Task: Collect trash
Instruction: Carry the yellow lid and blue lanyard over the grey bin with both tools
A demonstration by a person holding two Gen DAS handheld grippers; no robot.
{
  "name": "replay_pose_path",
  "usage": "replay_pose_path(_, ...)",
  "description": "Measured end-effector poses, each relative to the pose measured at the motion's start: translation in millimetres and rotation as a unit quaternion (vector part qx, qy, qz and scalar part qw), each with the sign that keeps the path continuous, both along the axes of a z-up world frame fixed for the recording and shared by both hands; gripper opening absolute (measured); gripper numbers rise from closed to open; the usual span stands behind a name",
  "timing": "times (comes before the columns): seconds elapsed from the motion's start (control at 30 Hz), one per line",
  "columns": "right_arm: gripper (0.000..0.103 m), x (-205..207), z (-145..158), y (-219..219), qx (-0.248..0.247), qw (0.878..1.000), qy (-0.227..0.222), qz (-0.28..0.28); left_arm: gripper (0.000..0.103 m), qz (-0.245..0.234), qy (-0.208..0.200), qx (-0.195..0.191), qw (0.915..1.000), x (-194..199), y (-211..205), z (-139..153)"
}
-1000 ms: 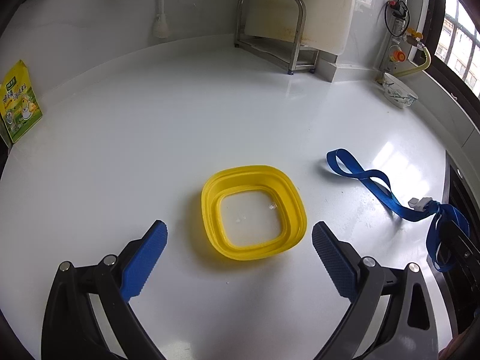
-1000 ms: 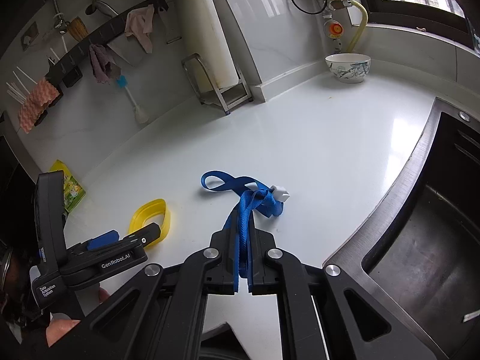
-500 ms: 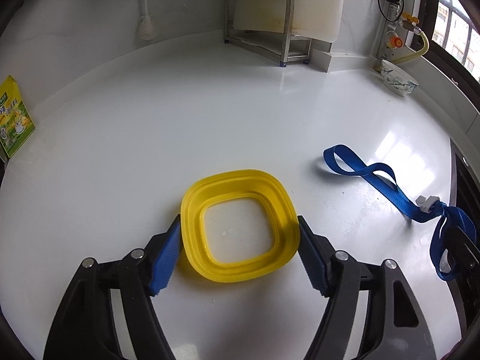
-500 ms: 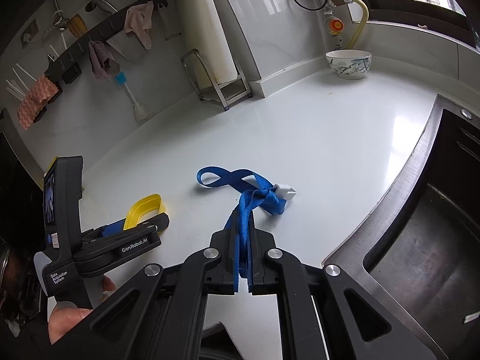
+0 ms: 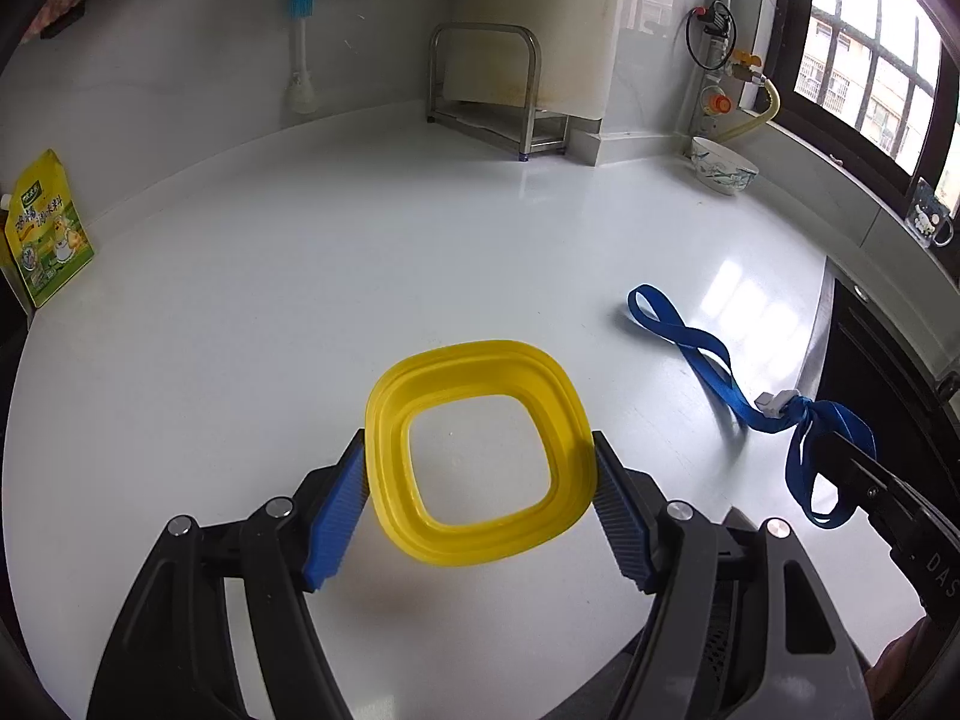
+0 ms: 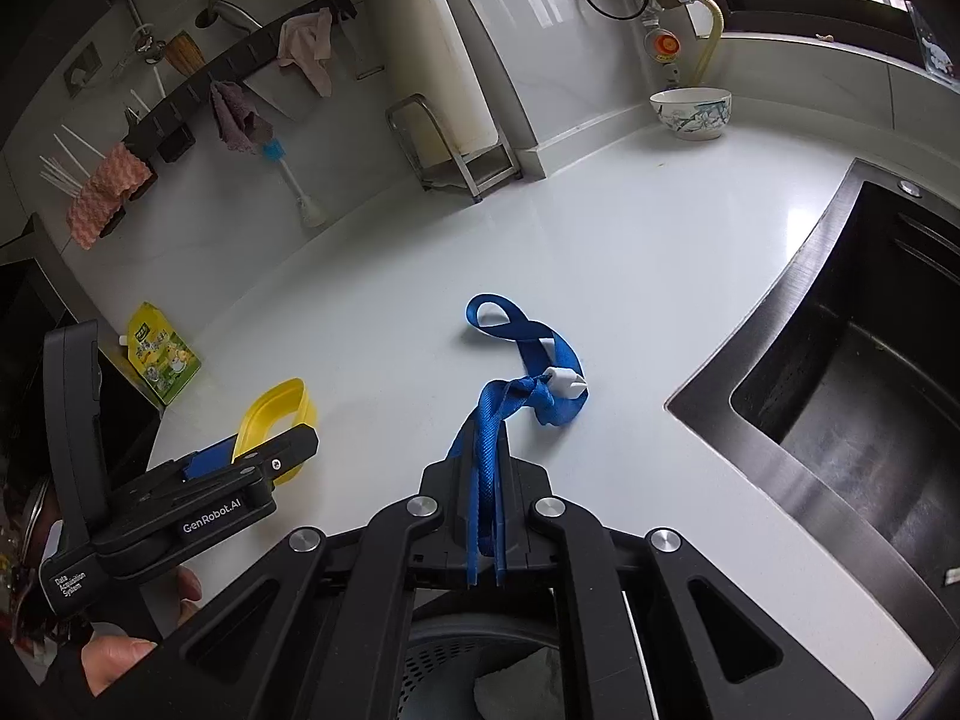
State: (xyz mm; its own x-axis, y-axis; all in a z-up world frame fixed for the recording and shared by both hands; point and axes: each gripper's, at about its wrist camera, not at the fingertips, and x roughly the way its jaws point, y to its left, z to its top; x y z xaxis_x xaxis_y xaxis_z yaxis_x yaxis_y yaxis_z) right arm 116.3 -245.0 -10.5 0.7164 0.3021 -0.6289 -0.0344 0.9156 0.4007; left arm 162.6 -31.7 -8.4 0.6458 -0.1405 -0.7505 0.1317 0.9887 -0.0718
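Above counter (image 5: 420, 240), apparently lifted: yellow ring (image 5: 480, 456).

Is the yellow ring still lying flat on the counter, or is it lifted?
Lifted. The yellow ring is clamped between the left gripper pads, tilted, its shadow on the counter below.

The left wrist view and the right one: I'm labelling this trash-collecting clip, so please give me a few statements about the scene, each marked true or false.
1. The left gripper has its jaws closed on the yellow ring. True.
2. The right gripper is open and holds nothing. False: its jaws are shut on the blue strap.
3. The whole strap is lifted off the counter. False: its far loop and white clip lie on it.
4. A patterned bowl stands by the wall near the window. True.
5. The yellow-green pouch lies in the sink. False: it leans at the counter's far left edge.
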Motion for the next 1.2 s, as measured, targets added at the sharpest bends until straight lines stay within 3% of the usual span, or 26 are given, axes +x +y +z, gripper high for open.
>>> replay_pose_path(0.2,0.004,-45.2,6.0,5.0,0.003,1.0,0.004,0.0,0.068,-0.025,-0.02,0.002,0.9995,-51.2,-2.4,12.3)
replay_pose_path(0.43,0.004,-101.1,15.9,15.5,-0.013,1.0,-0.001,0.005,0.068,-0.052,-0.017,0.003,0.9985,-100.0,-6.8,5.3)
replay_pose_path(0.83,0.004,-160.8,50.0,18.1,-0.018,0.999,-0.036,0.008,0.068,-0.081,-0.046,0.009,0.9956,-154.7,-12.0,17.3)
replay_pose_path(1.2,0.004,-177.2,-11.9,22.5,-0.013,0.999,0.031,0.012,0.068,-0.09,-0.046,0.02,0.9947,-178.4,-22.3,6.0)
